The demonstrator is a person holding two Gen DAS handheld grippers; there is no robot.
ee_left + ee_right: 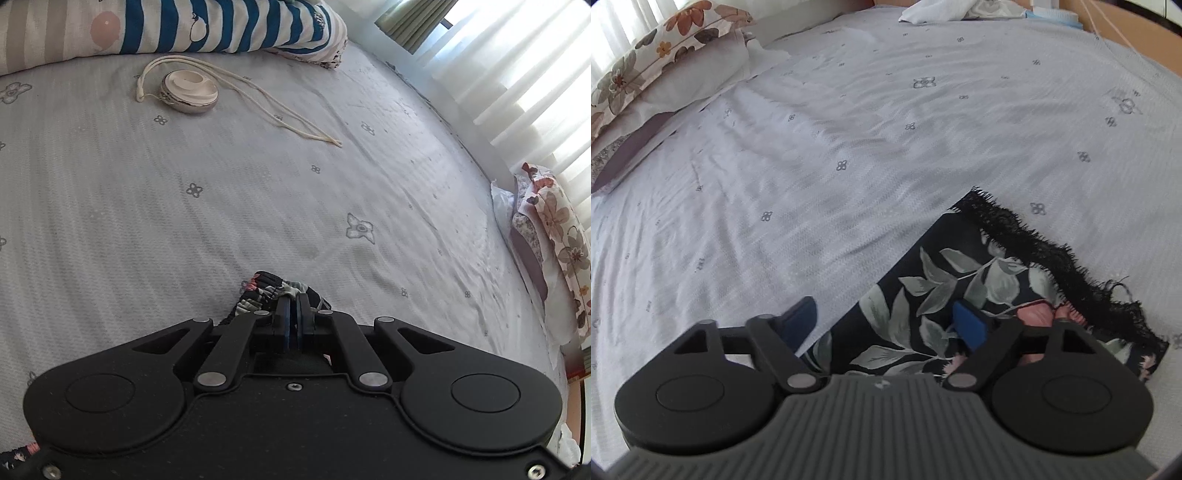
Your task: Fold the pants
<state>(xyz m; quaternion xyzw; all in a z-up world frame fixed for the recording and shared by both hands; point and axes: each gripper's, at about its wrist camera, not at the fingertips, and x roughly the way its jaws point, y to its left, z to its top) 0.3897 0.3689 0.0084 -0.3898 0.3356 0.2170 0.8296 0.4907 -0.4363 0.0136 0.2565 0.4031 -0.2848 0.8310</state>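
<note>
The thin, limp pants (pixel 960 280) bunch between the pinched left fingers (pixel 294 314), their edge between the half-open right fingers (pixel 967 325).

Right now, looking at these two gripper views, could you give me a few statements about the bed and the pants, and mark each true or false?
1. The left gripper is shut on the floral pants. True.
2. The right gripper is clamped shut. False: its jaws stand apart over the pants' edge.
3. A round device with a cord lies on the bedsheet. True.
4. The pants are plain white. False: dark, with leaves and a black fringe.
</note>
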